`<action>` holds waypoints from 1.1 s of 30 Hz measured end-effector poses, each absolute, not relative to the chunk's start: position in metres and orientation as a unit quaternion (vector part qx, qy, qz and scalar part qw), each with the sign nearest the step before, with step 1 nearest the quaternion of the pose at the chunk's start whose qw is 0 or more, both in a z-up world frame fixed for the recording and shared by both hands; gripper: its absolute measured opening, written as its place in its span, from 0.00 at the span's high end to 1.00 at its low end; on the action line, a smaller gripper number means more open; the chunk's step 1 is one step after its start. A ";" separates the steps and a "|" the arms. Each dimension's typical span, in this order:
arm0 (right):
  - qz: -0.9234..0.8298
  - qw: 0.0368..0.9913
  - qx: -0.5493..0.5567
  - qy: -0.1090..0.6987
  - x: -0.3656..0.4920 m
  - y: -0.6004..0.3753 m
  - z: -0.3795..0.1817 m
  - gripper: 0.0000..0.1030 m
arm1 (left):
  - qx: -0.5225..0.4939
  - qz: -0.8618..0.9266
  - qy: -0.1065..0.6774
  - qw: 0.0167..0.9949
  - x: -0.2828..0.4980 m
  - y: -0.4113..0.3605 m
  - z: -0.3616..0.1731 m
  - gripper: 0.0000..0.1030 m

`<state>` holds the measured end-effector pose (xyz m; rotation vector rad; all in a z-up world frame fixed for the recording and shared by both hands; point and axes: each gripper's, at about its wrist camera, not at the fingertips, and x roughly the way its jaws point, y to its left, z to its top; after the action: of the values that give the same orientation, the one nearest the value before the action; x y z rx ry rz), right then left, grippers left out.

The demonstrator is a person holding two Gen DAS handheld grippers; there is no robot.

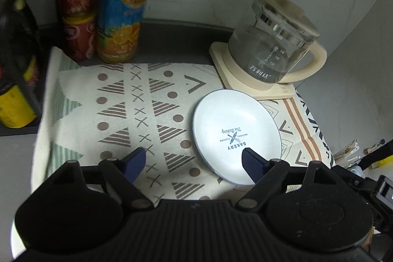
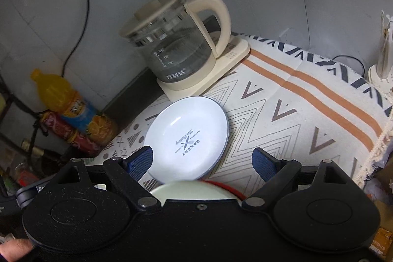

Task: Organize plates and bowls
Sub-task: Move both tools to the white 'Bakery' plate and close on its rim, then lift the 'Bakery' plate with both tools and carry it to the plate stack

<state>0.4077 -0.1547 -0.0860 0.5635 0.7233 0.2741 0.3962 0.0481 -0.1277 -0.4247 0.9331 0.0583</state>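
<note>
**Both claws wide open over a lone bakery plate, kettle close behind**

A white plate [image 1: 237,134] printed "BAKERY" lies flat on the patterned tablecloth [image 1: 118,100] that covers the tabletop, just in front of the cream base of a glass kettle [image 1: 272,41]. The left claw [image 1: 194,163] is spread wide and holds nothing; its right-side pad overlaps the plate's near rim in the left wrist view, though whether it touches cannot be told. The right claw [image 2: 202,162] is likewise fully spread and empty, with the plate showing between and beyond its pads. Directly beneath it, at the camera's near edge, sits a cream dish with a red rim [image 2: 194,189]; whether bowl or plate cannot be told.

The risks, as I judge them: the plate is shallow and glossy, so a pinch on its thin rim could slip, or the plate could tip out once lifted. Pushing forward to get a pad under the rim would likely slide the plate into the kettle base, or bunch the loose cloth. The orange juice bottle [image 1: 122,16] and red cans [image 1: 77,9] stand well apart at the back left, and seem out of harm's way.
</note>
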 end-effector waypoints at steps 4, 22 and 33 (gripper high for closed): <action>0.128 0.874 0.285 0.373 0.433 -0.149 -0.097 0.23 | -0.211 0.013 0.458 0.864 0.416 0.049 -0.143 0.21; 0.103 0.812 0.319 0.477 0.517 -0.147 -0.147 0.46 | -0.235 -0.020 0.522 0.820 0.479 0.044 -0.207 0.53; 0.115 0.791 0.291 0.526 0.541 -0.132 -0.167 0.62 | -0.239 -0.030 0.532 0.812 0.491 0.038 -0.217 0.68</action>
<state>0.5412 -0.1316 -0.1672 0.6270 1.1331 0.2465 0.4911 0.0381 -0.2168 -0.5109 1.1365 -0.0646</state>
